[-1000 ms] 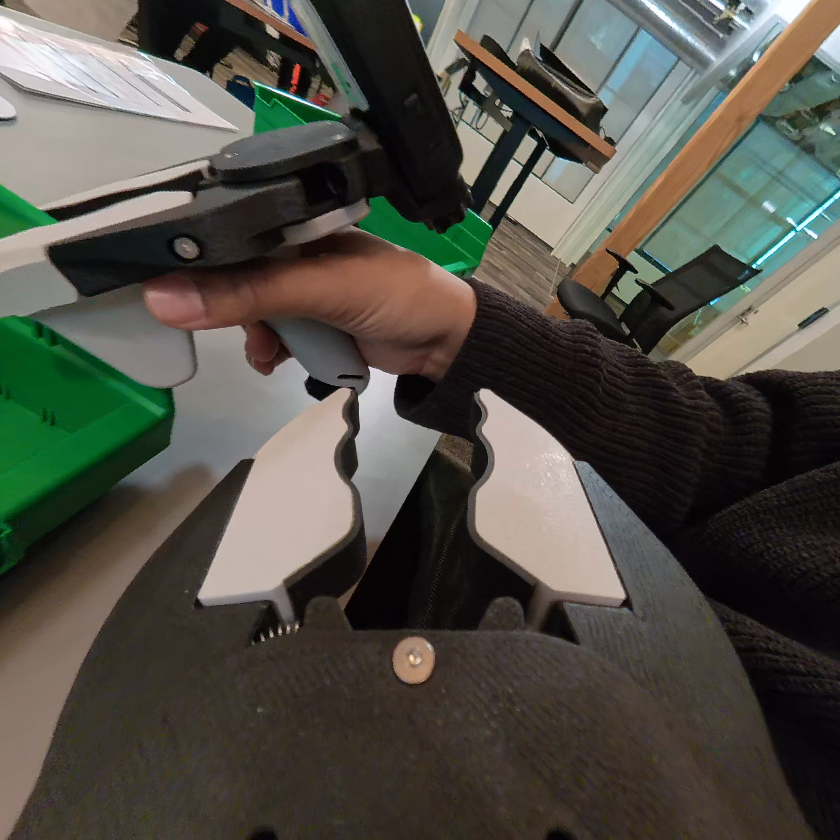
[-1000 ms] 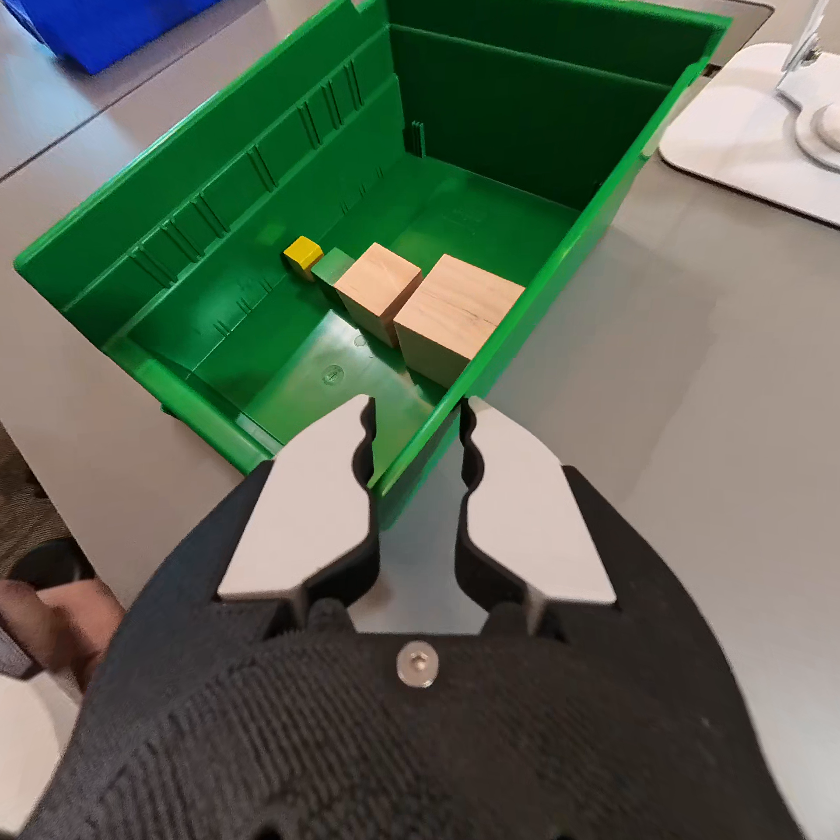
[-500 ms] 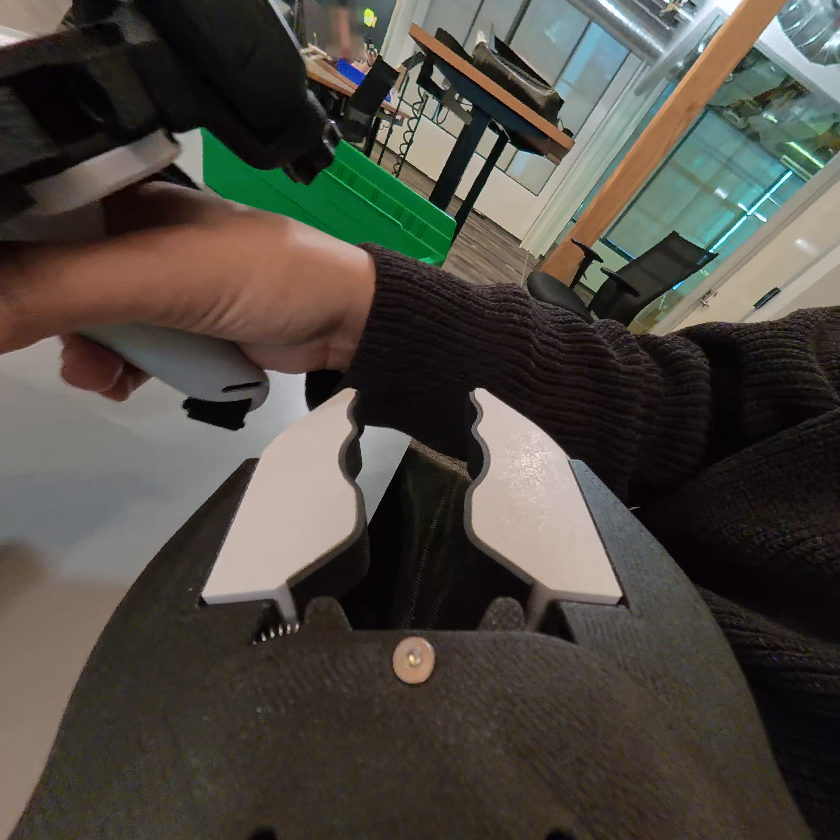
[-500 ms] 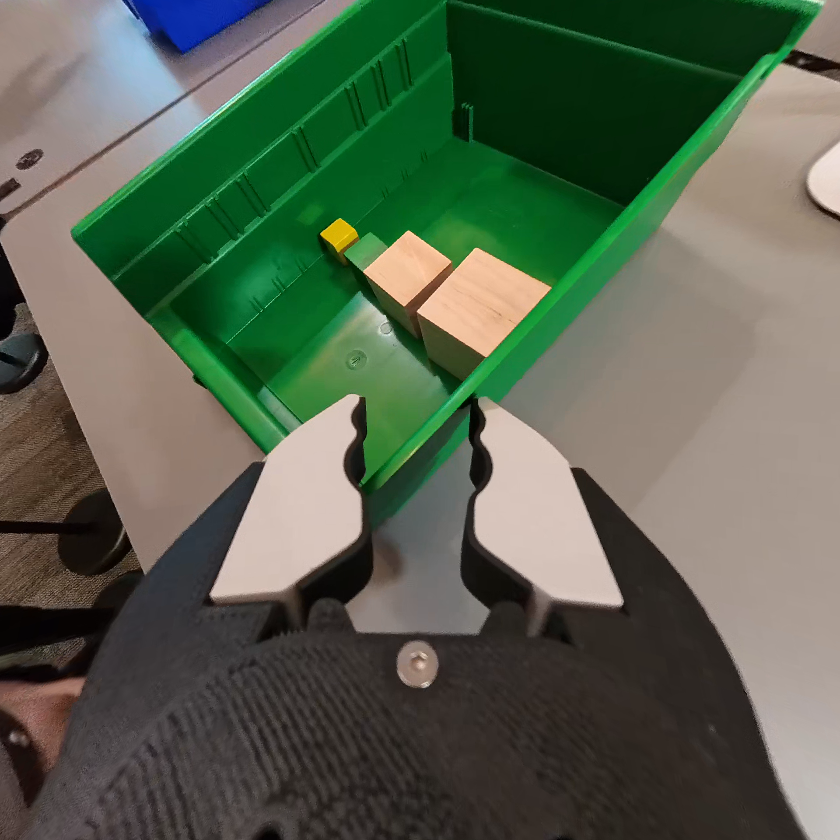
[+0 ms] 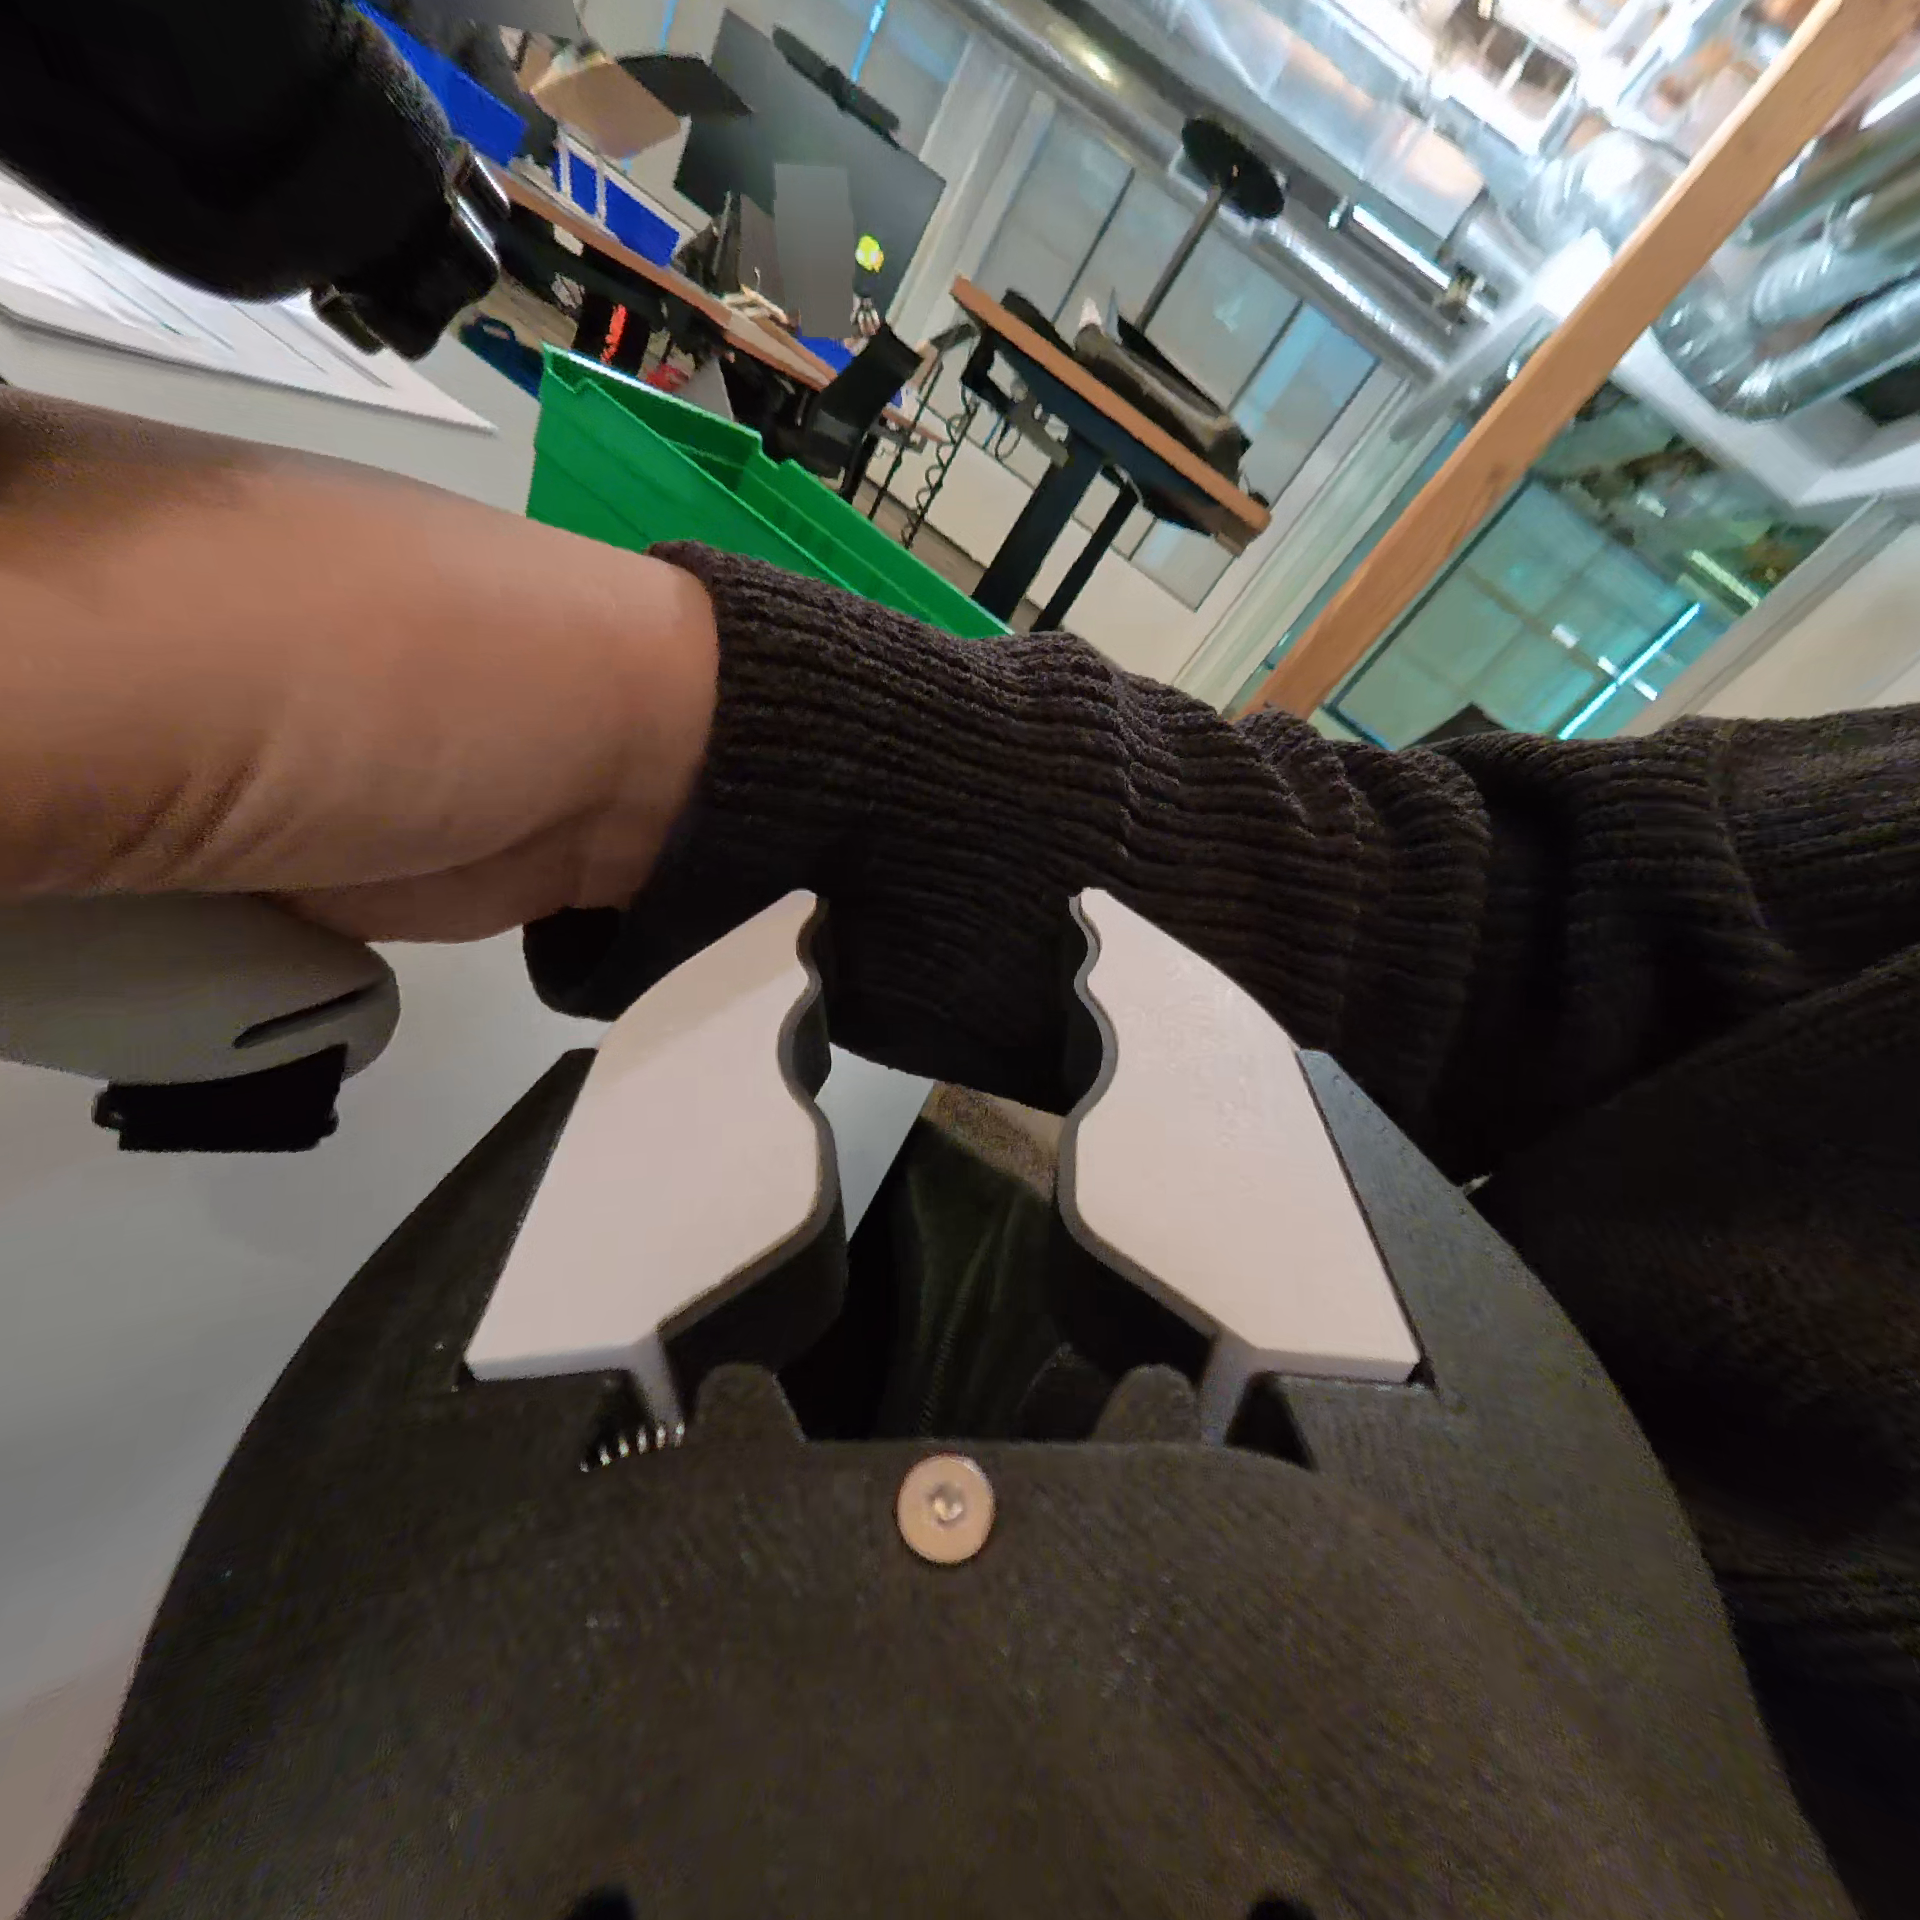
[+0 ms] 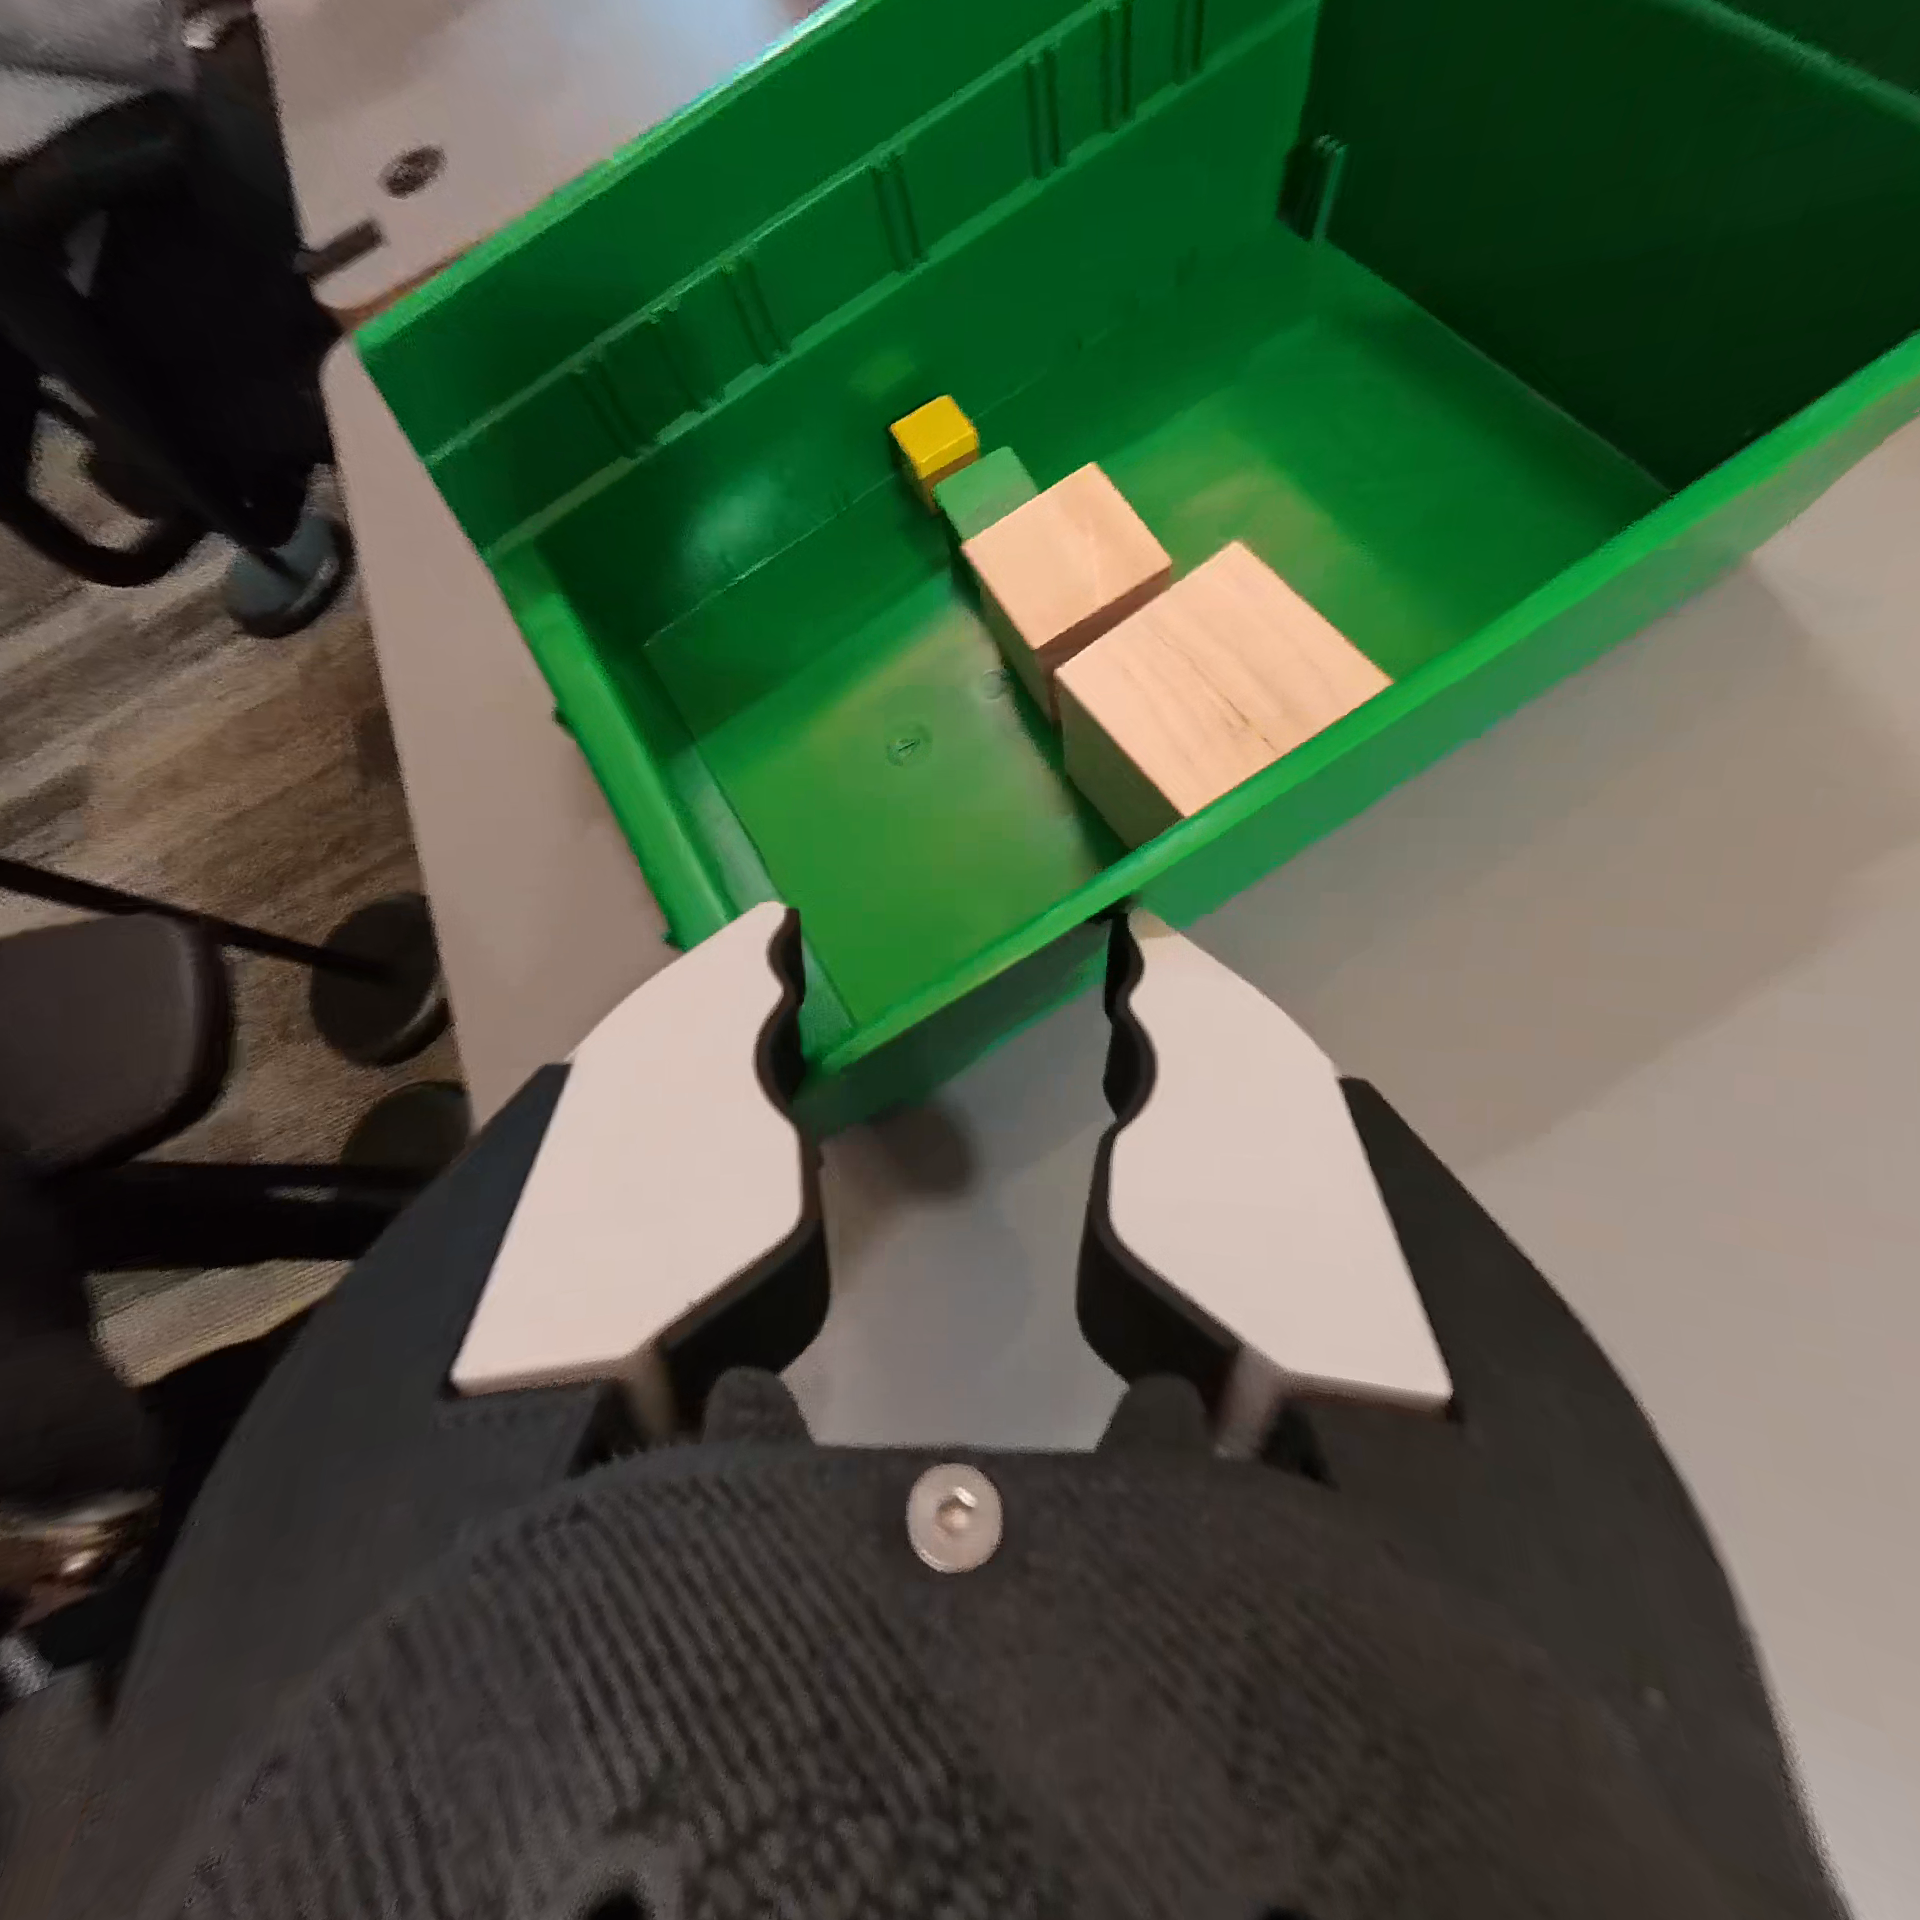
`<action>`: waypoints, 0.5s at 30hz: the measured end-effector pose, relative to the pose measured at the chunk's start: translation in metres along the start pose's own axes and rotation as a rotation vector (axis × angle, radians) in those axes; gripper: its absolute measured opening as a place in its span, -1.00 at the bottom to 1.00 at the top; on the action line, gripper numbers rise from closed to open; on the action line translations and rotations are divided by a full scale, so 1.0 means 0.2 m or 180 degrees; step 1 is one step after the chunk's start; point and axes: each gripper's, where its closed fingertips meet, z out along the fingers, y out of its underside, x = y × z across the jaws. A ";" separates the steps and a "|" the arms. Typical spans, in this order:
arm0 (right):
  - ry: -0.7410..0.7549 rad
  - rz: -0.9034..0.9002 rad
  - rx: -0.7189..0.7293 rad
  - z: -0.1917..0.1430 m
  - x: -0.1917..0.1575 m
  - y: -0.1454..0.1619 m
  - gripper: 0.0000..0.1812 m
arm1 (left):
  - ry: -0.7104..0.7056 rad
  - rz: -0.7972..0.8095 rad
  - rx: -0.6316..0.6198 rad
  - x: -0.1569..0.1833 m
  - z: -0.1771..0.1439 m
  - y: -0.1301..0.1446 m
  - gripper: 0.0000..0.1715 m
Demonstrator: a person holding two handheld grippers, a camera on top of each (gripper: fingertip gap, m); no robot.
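right gripper (image 6: pixel 951 971): jaws wide, empty, straddling near corner of green bin (image 6: pixel 1299 831) | in bin at 12 o'clock: two wood blocks (image 6: pixel 1195 686), green cube, yellow cube (image 6: pixel 935 436) | left gripper (image 5: pixel 940 971): jaws wide, empty, near sleeve (image 5: pixel 1039 769)

bin (image 6: pixel 790 281) on table (image 6: pixel 1558 1039), frame ctr-top | 4 blocks in bin, diag row: smallest (image 6: pixel 935 436) upper-left → biggest (image 6: pixel 1216 675) lower-right
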 end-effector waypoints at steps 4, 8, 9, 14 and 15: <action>-0.0413 0.0151 -0.0061 0.05 -0.10 -0.04 -0.36 | -0.0110 0.0020 0.0168 -0.03 -0.03 -0.05 -0.54; -0.0447 0.0105 -0.0089 0.09 -0.10 -0.07 -0.36 | -0.0228 0.0010 0.0262 -0.07 -0.05 -0.08 -0.52; -0.0473 0.0110 -0.0078 0.10 -0.10 -0.08 -0.36 | -0.0251 -0.0011 0.0278 -0.08 -0.05 -0.08 -0.52; -0.0612 0.0157 -0.0061 0.15 -0.12 -0.13 -0.36 | -0.0316 -0.0169 0.0417 -0.13 -0.08 -0.12 -0.53; -0.0627 0.0153 -0.0065 0.16 -0.12 -0.13 -0.36 | -0.0336 -0.0175 0.0438 -0.14 -0.09 -0.12 -0.52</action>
